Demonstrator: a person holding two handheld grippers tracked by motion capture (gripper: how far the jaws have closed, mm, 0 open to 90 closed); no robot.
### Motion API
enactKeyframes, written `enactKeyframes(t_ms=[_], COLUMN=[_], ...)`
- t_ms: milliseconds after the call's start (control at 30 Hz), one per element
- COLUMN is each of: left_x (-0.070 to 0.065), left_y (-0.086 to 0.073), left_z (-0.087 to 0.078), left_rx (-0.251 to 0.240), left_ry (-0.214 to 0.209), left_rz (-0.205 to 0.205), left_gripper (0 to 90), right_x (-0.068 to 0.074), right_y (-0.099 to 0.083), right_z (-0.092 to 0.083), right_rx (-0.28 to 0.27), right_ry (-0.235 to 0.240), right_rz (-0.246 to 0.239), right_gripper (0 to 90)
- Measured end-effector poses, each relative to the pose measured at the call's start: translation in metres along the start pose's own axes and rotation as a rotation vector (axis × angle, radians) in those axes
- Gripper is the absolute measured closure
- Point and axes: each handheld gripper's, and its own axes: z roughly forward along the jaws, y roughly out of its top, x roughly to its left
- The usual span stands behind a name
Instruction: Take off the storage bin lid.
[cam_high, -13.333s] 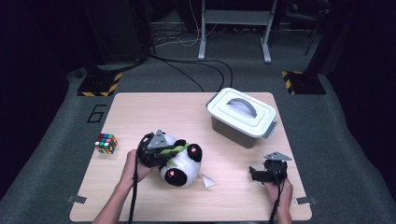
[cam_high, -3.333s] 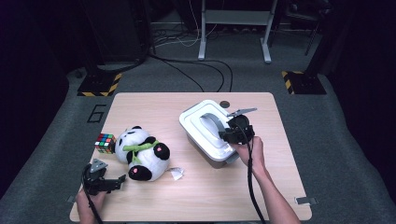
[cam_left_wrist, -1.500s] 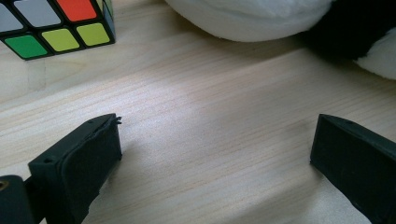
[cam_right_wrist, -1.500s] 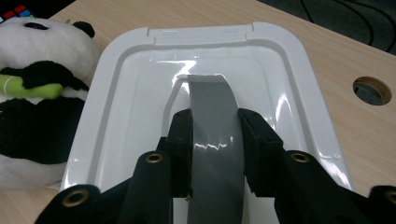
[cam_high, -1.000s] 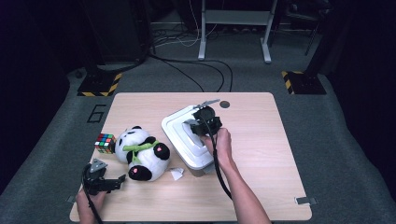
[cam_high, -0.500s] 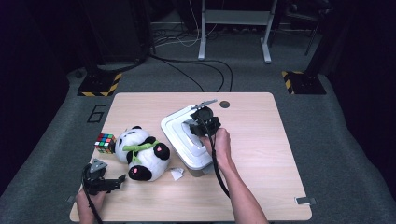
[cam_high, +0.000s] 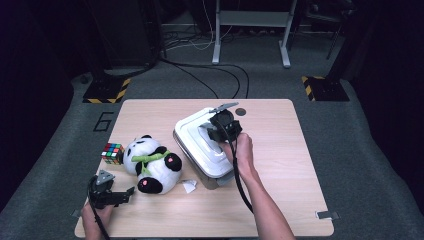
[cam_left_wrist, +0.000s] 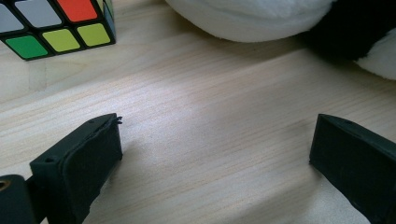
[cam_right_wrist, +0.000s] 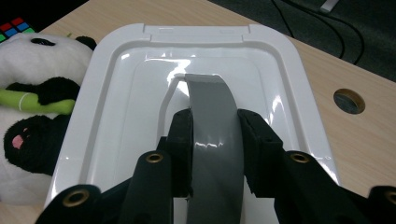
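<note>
A white lidded box (cam_high: 200, 145) stands on the wooden table (cam_high: 280, 190), just right of a plush panda (cam_high: 150, 165). My right gripper (cam_high: 216, 131) is over the lid, shut on its grey handle (cam_right_wrist: 214, 130), with one black pad pressed on each side. In the right gripper view the white lid (cam_right_wrist: 121, 88) spreads out ahead and the panda (cam_right_wrist: 32, 116) lies at the left. My left gripper (cam_high: 117, 195) rests low at the table's near left corner, open, with bare wood between its fingers (cam_left_wrist: 84, 163). A colour cube (cam_high: 112, 152) sits left of the panda.
A small white paper scrap (cam_high: 189, 186) lies in front of the panda. A round hole (cam_high: 241, 111) is in the table behind the box. The colour cube (cam_left_wrist: 56, 25) and the panda's white fur (cam_left_wrist: 252, 18) lie just ahead of the left gripper. Cables cross the floor beyond.
The box has slid from the table's right side to sit beside the panda, carried by my right gripper on its handle. Over the last second it barely shifted. My left gripper stayed put.
</note>
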Motion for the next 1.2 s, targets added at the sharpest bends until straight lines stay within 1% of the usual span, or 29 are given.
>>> enactKeyframes(t_ms=[133,233,300,333,367,400,433,467,500,533,600,800,833,900,933,1200], left_x=[0.0,0.0,0.0,0.0,0.0,0.0,0.0,0.0,0.0,0.0,0.0,0.0,0.0,0.0,0.0,0.0], left_y=[0.0,0.0,0.0,0.0,0.0,0.0,0.0,0.0,0.0,0.0,0.0,0.0,0.0,0.0,0.0,0.0], left_z=[0.0,0.0,0.0,0.0,0.0,0.0,0.0,0.0,0.0,0.0,0.0,0.0,0.0,0.0,0.0,0.0], left_rx=[0.0,0.003,0.004,0.004,0.005,0.005,0.004,0.004,0.004,0.003,0.004,0.004,0.004,0.004,0.003,0.003], left_ry=[0.0,-0.001,-0.002,-0.001,-0.002,-0.002,-0.001,-0.001,-0.001,-0.001,-0.001,-0.001,0.0,0.0,0.0,-0.001], left_rz=[0.0,0.001,0.001,0.001,0.001,0.001,0.001,0.002,0.001,0.001,0.002,0.001,0.001,0.001,0.001,0.001], left_gripper=[1.9,1.9,2.0,2.0,2.0,1.9,2.0,2.0,1.9,1.9,2.0,2.0,2.0,2.0,2.0,2.0], right_x=[-0.002,-0.004,-0.007,-0.008,-0.01,-0.01,-0.012,-0.012,-0.014,-0.015,-0.018,-0.026,-0.028,-0.03,-0.032,-0.046], right_y=[0.003,0.005,0.006,0.007,0.007,0.008,0.008,0.008,0.008,0.008,0.007,0.007,0.007,0.006,0.006,0.004], right_z=[-0.006,-0.01,-0.014,-0.015,-0.016,-0.017,-0.019,-0.019,-0.021,-0.022,-0.024,-0.031,-0.032,-0.034,-0.036,-0.046], right_rx=[-0.01,-0.018,-0.02,-0.027,-0.026,-0.029,-0.028,-0.03,-0.029,-0.032,-0.036,-0.04,-0.044,-0.042,-0.047,-0.053], right_ry=[-0.004,-0.008,-0.011,-0.013,-0.015,-0.018,-0.02,-0.02,-0.022,-0.022,-0.025,-0.04,-0.042,-0.047,-0.049,-0.076], right_rz=[-0.013,-0.009,-0.017,-0.012,-0.024,-0.016,-0.025,-0.011,-0.019,-0.009,-0.013,0.006,0.002,0.014,0.007,0.028], right_gripper=[66.9,66.9,67.0,66.9,66.9,66.9,66.9,67.0,67.0,66.9,66.9,66.9,66.9,66.9,66.9,66.9])
